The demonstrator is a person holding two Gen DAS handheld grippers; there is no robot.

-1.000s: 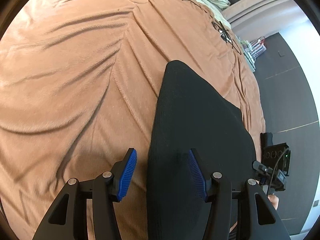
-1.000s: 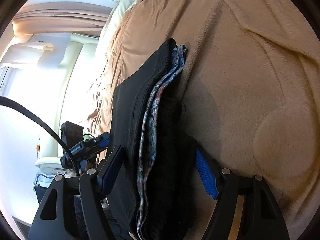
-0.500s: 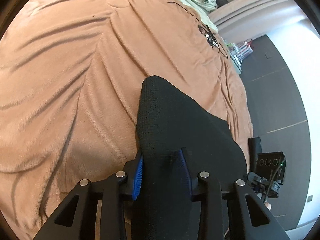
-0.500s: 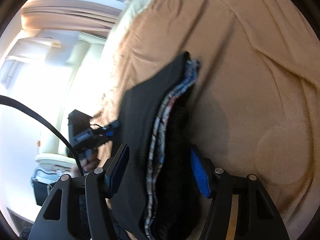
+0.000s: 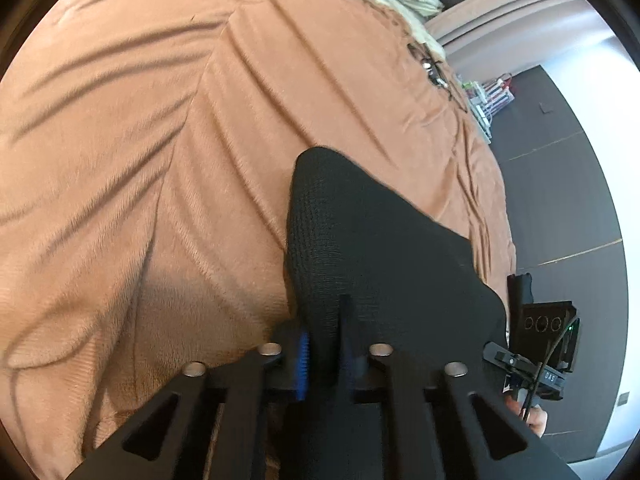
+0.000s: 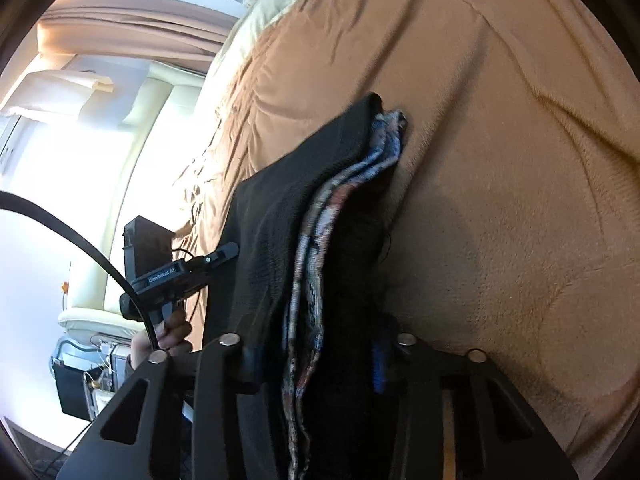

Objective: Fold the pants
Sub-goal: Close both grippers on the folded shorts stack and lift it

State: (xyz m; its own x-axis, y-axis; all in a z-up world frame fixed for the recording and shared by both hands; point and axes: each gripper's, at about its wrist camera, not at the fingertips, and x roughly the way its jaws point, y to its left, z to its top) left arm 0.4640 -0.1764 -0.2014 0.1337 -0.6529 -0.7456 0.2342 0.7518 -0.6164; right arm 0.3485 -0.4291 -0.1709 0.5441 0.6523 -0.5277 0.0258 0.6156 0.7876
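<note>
Your left gripper (image 5: pixel 324 350) pinches the near edge of the black knitted folded pants (image 5: pixel 360 240); your right gripper (image 6: pixel 316 360) clamps the thicker stacked edge. The pants run forward from both over the tan fleece blanket (image 5: pixel 160 140).

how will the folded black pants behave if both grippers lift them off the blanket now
The pants are probably floppy: knit cloth, so the span between the left gripper and right gripper would likely sag. The stacked layers are loose at the edge and may fan apart. Slipping seems unlikely, with both grippers shut on thick cloth.
</note>
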